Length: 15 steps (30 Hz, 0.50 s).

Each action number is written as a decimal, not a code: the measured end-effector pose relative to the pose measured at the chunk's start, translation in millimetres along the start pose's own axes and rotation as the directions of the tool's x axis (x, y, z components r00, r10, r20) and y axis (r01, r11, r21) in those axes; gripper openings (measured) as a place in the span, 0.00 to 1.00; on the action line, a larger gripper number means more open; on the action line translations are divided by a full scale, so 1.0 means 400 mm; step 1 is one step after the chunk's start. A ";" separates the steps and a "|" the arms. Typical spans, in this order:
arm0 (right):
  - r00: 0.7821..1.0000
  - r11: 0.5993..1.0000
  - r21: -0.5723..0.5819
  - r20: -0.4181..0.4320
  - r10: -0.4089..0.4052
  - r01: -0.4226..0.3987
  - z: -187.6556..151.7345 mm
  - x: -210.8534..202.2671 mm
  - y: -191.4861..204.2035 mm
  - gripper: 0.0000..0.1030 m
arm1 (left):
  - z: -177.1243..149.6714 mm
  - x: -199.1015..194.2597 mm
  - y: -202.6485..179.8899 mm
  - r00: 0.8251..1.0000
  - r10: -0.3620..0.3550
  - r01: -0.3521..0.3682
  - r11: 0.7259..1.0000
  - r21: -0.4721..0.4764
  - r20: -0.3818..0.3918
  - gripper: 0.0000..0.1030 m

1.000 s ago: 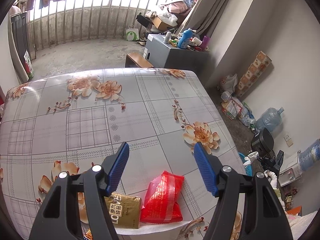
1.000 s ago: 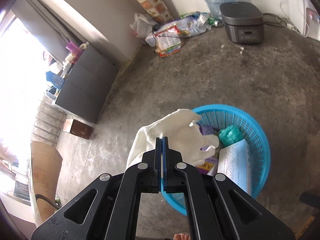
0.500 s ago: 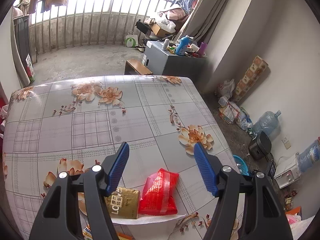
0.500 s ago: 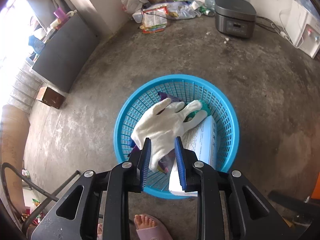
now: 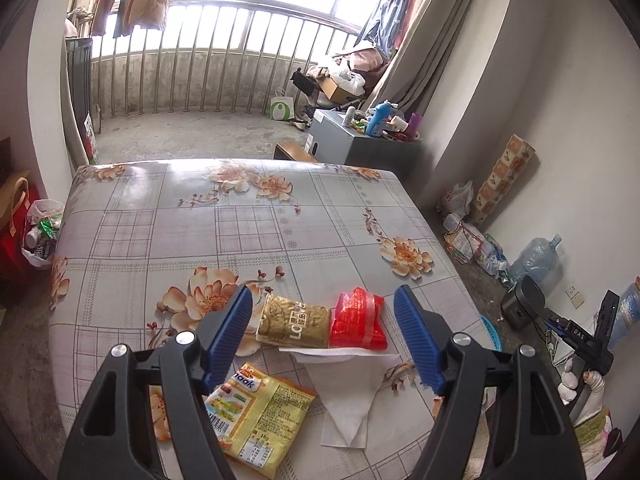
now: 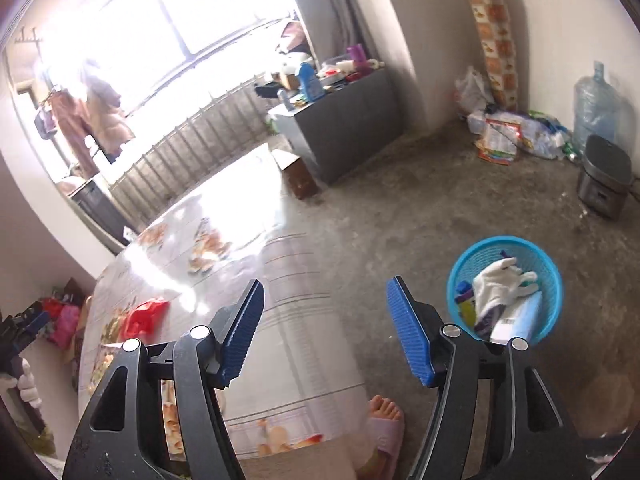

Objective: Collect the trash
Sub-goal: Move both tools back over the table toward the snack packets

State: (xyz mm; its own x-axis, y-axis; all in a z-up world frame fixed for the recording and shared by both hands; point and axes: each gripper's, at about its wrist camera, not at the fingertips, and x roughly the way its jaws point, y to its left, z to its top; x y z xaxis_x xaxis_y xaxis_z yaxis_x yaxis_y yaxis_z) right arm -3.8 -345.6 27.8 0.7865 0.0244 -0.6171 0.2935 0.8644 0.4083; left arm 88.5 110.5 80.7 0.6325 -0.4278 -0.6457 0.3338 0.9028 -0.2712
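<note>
Blue pads, left gripper [image 5: 323,332]: jaws have just opened a little further and stand wide, nothing between the pads; it hovers over the near edge of the table [image 5: 168,240].
Blue pads, right gripper [image 6: 325,328]: jaws have just been opening and stand wide and empty, above the table's corner and the floor.
Nearest trash: yellow snack packet [image 5: 256,416] lies flat by the left finger, with a white tissue [image 5: 344,388] beside it.
Just beyond: gold packet [image 5: 294,322] and red packet [image 5: 358,320] lie side by side, touching, both on the far edge of the tissue.
Done so far: white glove [image 6: 498,290] lies on top in the blue basket [image 6: 554,280] on the floor, along with a white box and other scraps.
Left to do: I judge four pieces on the table remain uncollected, so the task looks partly through.
Next step, as a guess: the left gripper looks lined up on the gold and red packets.
Far side: cabinet [image 5: 360,146] with bottles, then the railing and the window.
</note>
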 end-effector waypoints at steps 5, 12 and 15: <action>0.972 0.982 -0.049 -0.156 0.175 -0.185 -0.058 0.090 0.192 0.60 | -0.107 -0.004 0.064 0.998 0.008 -0.010 1.000 -0.025 -0.064 0.69; 0.908 0.945 -0.098 -0.323 0.265 -0.311 -0.142 0.214 0.392 0.60 | -0.172 0.064 0.162 0.992 0.009 -0.019 0.996 -0.085 -0.125 0.69; 0.915 0.939 -0.152 -0.319 0.247 -0.307 -0.147 0.238 0.447 0.60 | -0.181 0.103 0.197 0.987 -0.015 -0.004 0.993 -0.116 -0.160 0.69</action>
State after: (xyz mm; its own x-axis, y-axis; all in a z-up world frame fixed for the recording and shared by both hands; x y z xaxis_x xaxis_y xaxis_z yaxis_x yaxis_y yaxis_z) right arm 91.6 -159.2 2.7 0.6193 0.3961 -0.6779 -0.0485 0.8811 0.4705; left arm 90.2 167.4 -19.1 0.5071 -0.4289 -0.7476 0.2482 0.9033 -0.3499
